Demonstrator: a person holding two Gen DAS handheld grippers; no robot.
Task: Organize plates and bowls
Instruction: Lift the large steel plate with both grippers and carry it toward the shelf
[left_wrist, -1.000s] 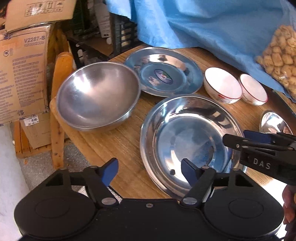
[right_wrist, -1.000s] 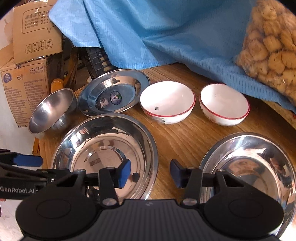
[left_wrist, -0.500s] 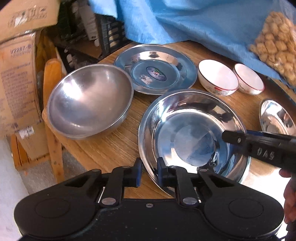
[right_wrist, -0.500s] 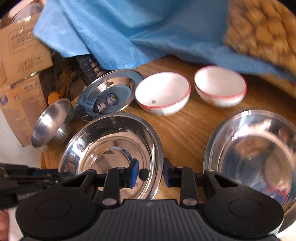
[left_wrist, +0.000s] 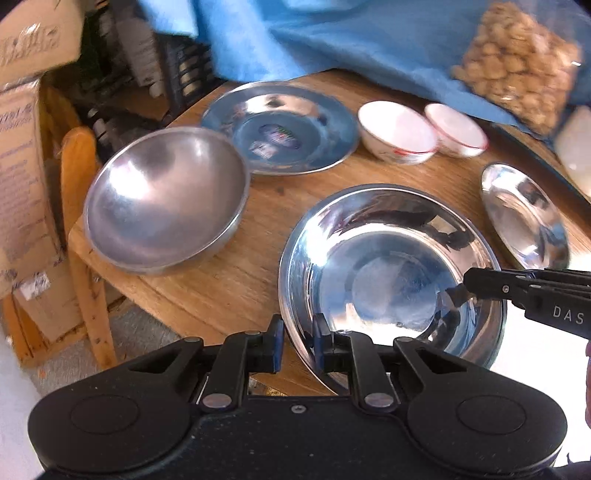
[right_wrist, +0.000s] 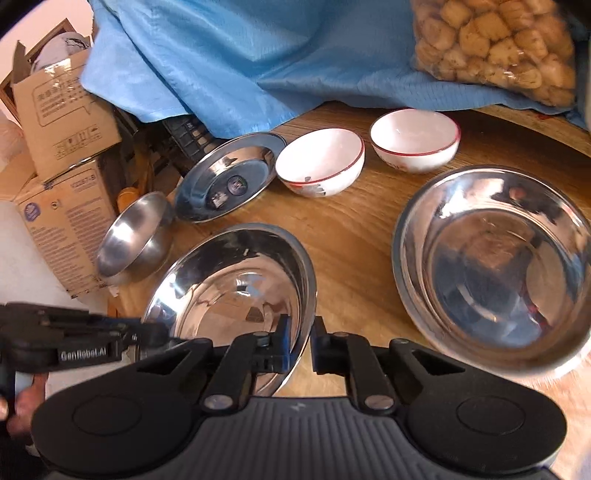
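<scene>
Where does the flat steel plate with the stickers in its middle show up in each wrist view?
Left wrist: the stickered steel plate sits upper centre, behind the matte steel bowl.
Right wrist: the plate is left of centre, tilted in appearance, left of the nearer white bowl.
Shared landmark: the pair of red-rimmed white bowls beside it.

A: Where is the deep steel plate (right_wrist: 236, 280) placed?
B: At lower centre on the table (right_wrist: 351, 236), left of another steel plate (right_wrist: 495, 258).
A: And behind?
B: Two bowls (right_wrist: 321, 160) are set at upper centre, beside a flat plate (right_wrist: 225, 181).
</scene>
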